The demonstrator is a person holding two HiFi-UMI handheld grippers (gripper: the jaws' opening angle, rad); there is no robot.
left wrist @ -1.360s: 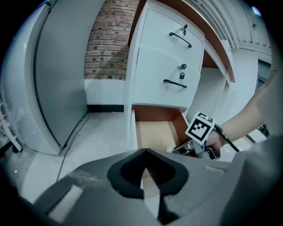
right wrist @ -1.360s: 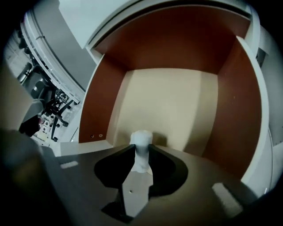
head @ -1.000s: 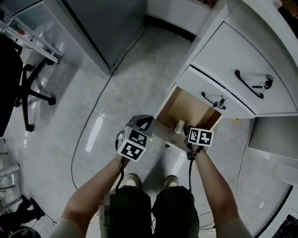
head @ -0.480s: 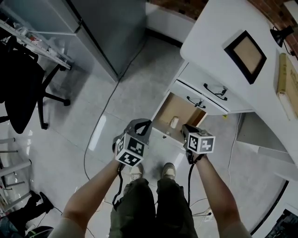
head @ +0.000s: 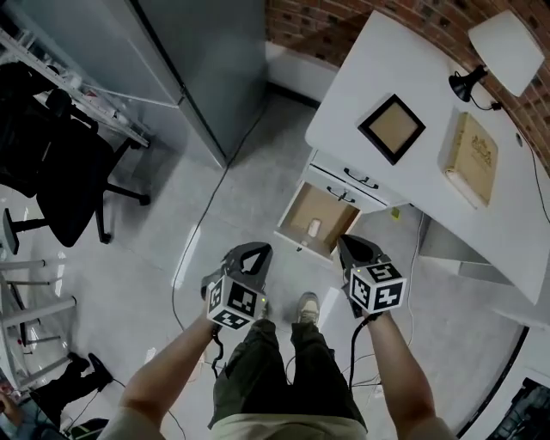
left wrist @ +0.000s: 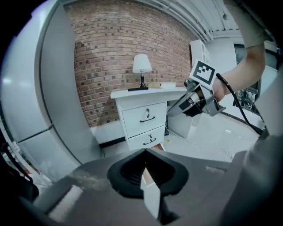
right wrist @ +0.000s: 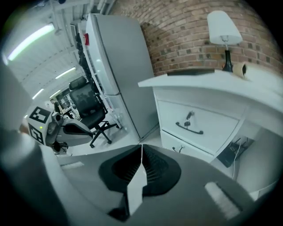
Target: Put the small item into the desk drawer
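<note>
Small pale cylindrical item (head: 314,227) lay inside the open wood-lined desk drawer (head: 335,216) of the white desk (head: 412,77), so placement looked done and the drawer not yet closed. Left gripper (head: 251,254) and right gripper (head: 351,247) were held near the drawer's front, clear of it. Both had their jaws pressed together with nothing between them, and the item sat well apart from both.

White tabletop (head: 404,69) before a red-brown brick wall (head: 344,26); drawer (head: 333,209) tan inside, small item (head: 314,228) cream. Black-framed tan panel (head: 392,129), tan book (head: 471,159), white-shaded black lamp (head: 503,43). Left hand-held gripper (head: 255,251) and right hand-held gripper (head: 351,243) dark grey, their cubes black-and-white squares. Floor (head: 215,146) glossy pale grey, chair (head: 69,189) black
</note>
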